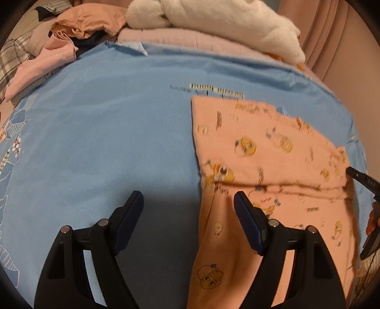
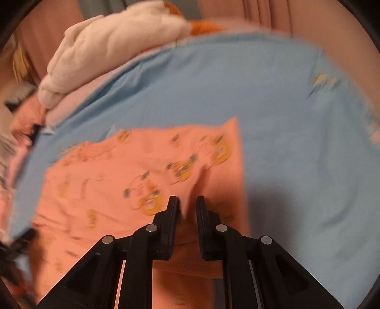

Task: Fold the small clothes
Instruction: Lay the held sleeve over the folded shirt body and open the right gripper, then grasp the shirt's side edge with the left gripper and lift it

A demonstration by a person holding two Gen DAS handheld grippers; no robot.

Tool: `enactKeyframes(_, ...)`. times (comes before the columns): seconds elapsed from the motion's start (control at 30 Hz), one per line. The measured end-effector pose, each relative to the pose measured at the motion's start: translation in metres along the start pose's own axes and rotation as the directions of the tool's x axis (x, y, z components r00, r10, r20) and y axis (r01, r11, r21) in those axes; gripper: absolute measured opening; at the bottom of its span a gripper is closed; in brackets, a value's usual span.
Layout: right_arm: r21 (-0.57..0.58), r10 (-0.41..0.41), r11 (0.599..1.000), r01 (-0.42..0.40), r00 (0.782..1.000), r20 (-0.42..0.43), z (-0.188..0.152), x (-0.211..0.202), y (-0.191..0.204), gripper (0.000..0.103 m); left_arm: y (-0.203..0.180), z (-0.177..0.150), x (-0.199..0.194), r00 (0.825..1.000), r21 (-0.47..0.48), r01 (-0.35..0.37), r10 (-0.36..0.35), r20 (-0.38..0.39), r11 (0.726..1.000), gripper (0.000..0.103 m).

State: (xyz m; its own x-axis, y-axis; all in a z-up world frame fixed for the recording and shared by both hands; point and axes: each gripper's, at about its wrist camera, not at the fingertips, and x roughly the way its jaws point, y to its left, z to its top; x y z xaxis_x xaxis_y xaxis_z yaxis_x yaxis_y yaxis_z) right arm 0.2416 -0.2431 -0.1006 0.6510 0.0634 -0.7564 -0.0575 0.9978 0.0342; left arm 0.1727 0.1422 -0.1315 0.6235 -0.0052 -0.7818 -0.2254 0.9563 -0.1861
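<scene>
Left wrist view: the left tongs (image 1: 188,202) hang wide open and empty above a bed's blue sheet (image 1: 106,123). Their right finger sits over the near left edge of a peach garment (image 1: 261,152) printed with yellow cartoon figures. The garment lies spread on the right half of the sheet, one layer folded across it. At the far right edge, part of the right tongs (image 1: 363,180) shows beside the garment's right corner. A heap of clothes (image 1: 59,42) lies far left, and a cream plush blanket (image 1: 213,21) lies along the far side of the bed.

Right wrist view: the picture is blurred. The right tongs (image 2: 187,202) stand nearly closed, with a raised tuck of the peach garment (image 2: 106,185) between the pads; they appear to pinch it, though a narrow gap shows. The garment lies on the blue sheet (image 2: 296,142), the cream plush blanket (image 2: 106,47) far left.
</scene>
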Motion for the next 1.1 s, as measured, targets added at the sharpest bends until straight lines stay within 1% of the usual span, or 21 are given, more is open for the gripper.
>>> enactKeyframes(0.03,-0.008,0.001,1.000,-0.001,1.000,0.026,0.000,-0.007,0.000,0.012,-0.001,0.004,-0.004,1.000,-0.003,0.011,-0.011,0.015,1.000,0.078)
enactKeyframes(0.07,-0.012,0.033,0.999,-0.032,0.998,0.049,0.002,-0.012,0.002,0.013,-0.002,0.007,-0.006,0.999,-0.004,0.023,-0.023,0.025,1.000,0.078)
enactKeyframes(0.13,-0.039,0.126,0.992,-0.123,0.989,0.075,0.001,-0.019,0.009,0.013,-0.011,0.015,-0.006,0.998,0.011,0.054,-0.055,0.040,0.998,0.077)
enactKeyframes(0.17,-0.057,0.162,0.986,-0.158,0.985,0.067,0.002,-0.018,0.017,0.012,-0.016,0.018,-0.004,0.997,0.021,0.069,-0.070,0.038,0.997,0.076)
enactKeyframes(0.23,-0.082,0.182,0.980,-0.179,0.983,0.022,-0.001,-0.008,0.027,0.012,-0.026,0.022,0.007,0.991,0.033,0.129,-0.129,0.017,0.991,0.065)
enactKeyframes(0.27,-0.092,0.168,0.982,-0.167,0.986,-0.001,-0.004,-0.002,0.029,0.012,-0.029,0.022,0.013,0.991,0.040,0.131,-0.131,0.002,0.991,0.056)
enactKeyframes(0.3,-0.099,0.143,0.984,-0.145,0.989,-0.026,-0.008,0.007,0.030,0.012,-0.033,0.021,0.023,0.993,0.054,0.114,-0.113,-0.024,0.992,0.052)
enactKeyframes(0.33,-0.095,0.130,0.986,-0.134,0.990,-0.052,-0.011,0.017,0.030,0.012,-0.034,0.019,0.033,0.995,0.066,0.094,-0.091,-0.052,0.993,0.052)
enactKeyframes(0.37,-0.077,0.137,0.987,-0.143,0.988,-0.072,-0.014,0.025,0.026,0.010,-0.034,0.016,0.043,0.995,0.079,0.064,-0.058,-0.077,0.995,0.054)
enactKeyframes(0.4,-0.052,0.156,0.986,-0.159,0.986,-0.064,-0.015,0.027,0.020,0.007,-0.033,0.014,0.047,0.996,0.094,0.061,-0.054,-0.074,0.994,0.056)
enactKeyframes(0.43,-0.023,0.182,0.983,-0.183,0.981,-0.060,-0.014,0.025,0.014,0.007,-0.033,0.013,0.044,0.997,0.107,0.068,-0.062,-0.056,0.992,0.056)
enactKeyframes(0.47,-0.004,0.196,0.980,-0.197,0.979,-0.062,-0.014,0.022,0.011,0.007,-0.032,0.013,0.042,0.996,0.107,0.068,-0.061,-0.062,0.992,0.055)
enactKeyframes(0.53,0.016,0.212,0.977,-0.211,0.975,-0.071,-0.015,0.011,0.005,0.008,-0.026,0.011,0.033,0.993,0.078,0.095,-0.089,-0.074,0.992,0.054)
enactKeyframes(0.57,0.022,0.217,0.976,-0.216,0.974,-0.069,-0.018,0.002,0.003,0.010,-0.019,0.008,0.025,0.990,0.057,0.117,-0.112,-0.081,0.991,0.054)
enactKeyframes(0.63,0.035,0.243,0.970,-0.242,0.968,-0.058,-0.029,-0.020,-0.003,0.013,-0.010,-0.002,0.013,0.989,0.038,0.130,-0.127,-0.082,0.991,0.058)
enactKeyframes(0.7,0.049,0.272,0.962,-0.270,0.961,-0.044,-0.043,-0.039,-0.009,0.025,0.003,-0.018,-0.003,0.986,0.009,0.144,-0.142,-0.089,0.990,0.059)
enactKeyframes(0.77,0.065,0.277,0.959,-0.274,0.960,-0.037,-0.061,-0.058,-0.013,0.048,0.017,-0.035,-0.018,0.977,-0.037,0.181,-0.184,-0.106,0.983,0.061)
enactKeyframes(0.87,0.100,0.286,0.955,-0.280,0.957,-0.054,-0.090,-0.079,-0.033,0.050,0.027,-0.059,-0.038,0.966,-0.079,0.218,-0.227,-0.122,0.973,0.061)
enactKeyframes(0.93,0.140,0.292,0.949,-0.281,0.954,-0.071,-0.108,-0.087,-0.046,0.050,0.031,-0.075,-0.049,0.952,-0.109,0.260,-0.274,-0.138,0.959,0.061)
enactKeyframes(1.03,0.207,0.328,0.931,-0.301,0.939,-0.106,-0.127,-0.091,-0.061,0.050,0.032,-0.096,-0.061,0.921,-0.156,0.335,-0.358,-0.156,0.929,0.061)
enactKeyframes(1.1,0.252,0.349,0.917,-0.309,0.928,-0.129,-0.143,-0.093,-0.069,0.050,0.033,-0.111,-0.068,0.897,-0.196,0.382,-0.414,-0.157,0.903,0.061)
